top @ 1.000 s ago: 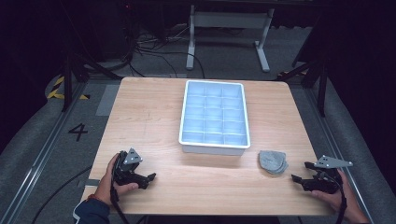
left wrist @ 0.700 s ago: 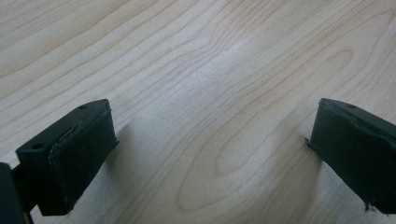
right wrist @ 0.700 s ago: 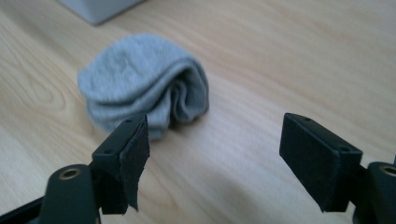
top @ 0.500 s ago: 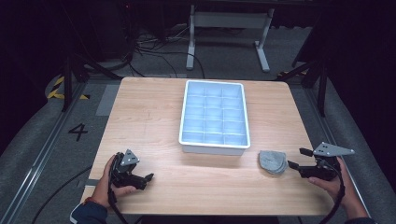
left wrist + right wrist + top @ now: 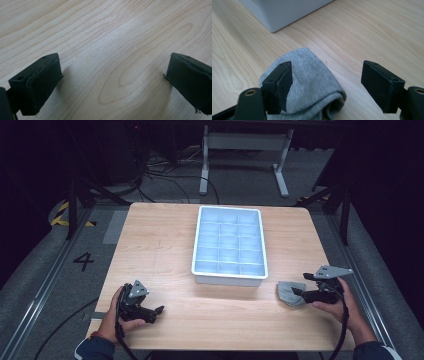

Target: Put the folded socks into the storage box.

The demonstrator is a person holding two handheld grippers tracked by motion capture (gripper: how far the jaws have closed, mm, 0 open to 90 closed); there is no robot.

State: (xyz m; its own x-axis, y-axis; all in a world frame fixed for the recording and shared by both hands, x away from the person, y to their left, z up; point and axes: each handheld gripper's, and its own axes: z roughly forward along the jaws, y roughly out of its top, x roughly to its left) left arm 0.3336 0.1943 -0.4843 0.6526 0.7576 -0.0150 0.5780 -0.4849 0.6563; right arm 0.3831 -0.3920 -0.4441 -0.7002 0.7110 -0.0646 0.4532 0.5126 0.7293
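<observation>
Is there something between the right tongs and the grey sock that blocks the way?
Nothing visible does. The right tongs stand open right at the grey sock, its rolled end partly between the jaws. The white divided tray sits beyond the sock.

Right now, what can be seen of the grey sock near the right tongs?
The grey sock is soft knit cloth, rolled into a rounded bundle with a folded opening at its near end. It lies on the wooden table just off the white tray's near right corner, apart from it. The right tongs stand open around it, not yet closed.
</observation>
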